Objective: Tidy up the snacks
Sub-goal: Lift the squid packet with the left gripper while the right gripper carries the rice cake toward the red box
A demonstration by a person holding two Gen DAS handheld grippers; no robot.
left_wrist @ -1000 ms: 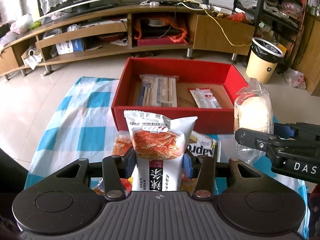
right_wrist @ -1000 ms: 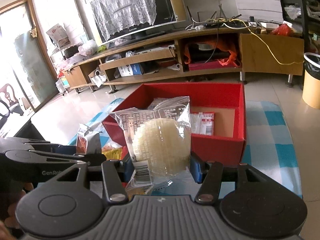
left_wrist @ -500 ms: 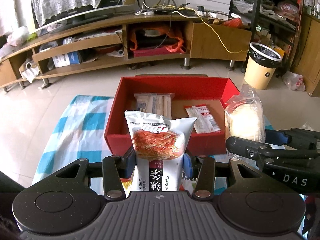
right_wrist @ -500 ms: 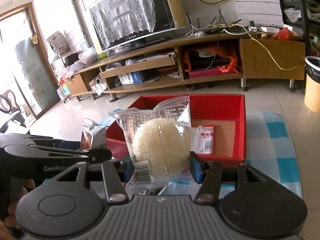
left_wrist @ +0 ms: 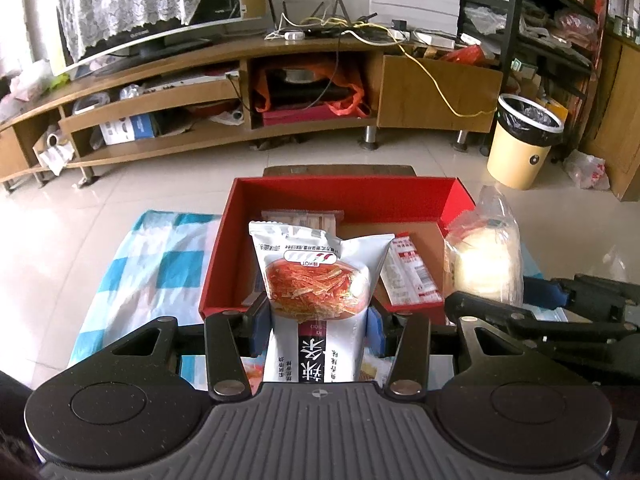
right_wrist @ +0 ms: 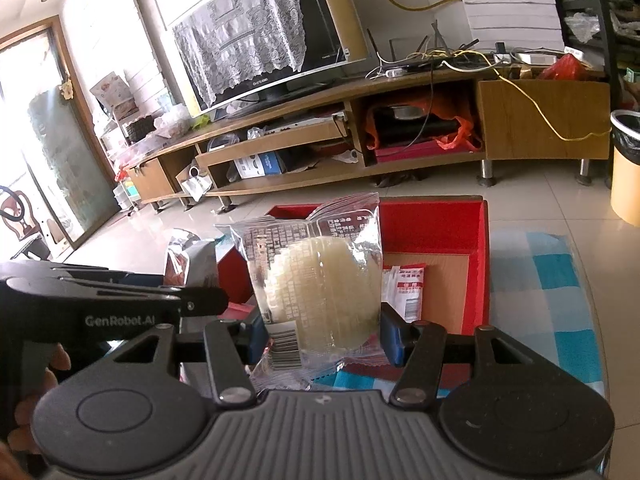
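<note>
The left gripper (left_wrist: 316, 320) had its fingers clenched on an upright white pouch (left_wrist: 316, 280), low at centre frame before the red box (left_wrist: 340, 196). The right gripper (right_wrist: 322, 332) gripped a clear-wrapped cake (right_wrist: 320, 292) at centre, also before the box, which held a sachet (right_wrist: 408, 292) and stood on a checked cloth (right_wrist: 532, 280).

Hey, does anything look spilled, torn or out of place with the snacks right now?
Nothing stands out. The left gripper holds a white spicy-strip bag and the right gripper a clear rice-cake packet, both intact, near the red box.
</note>
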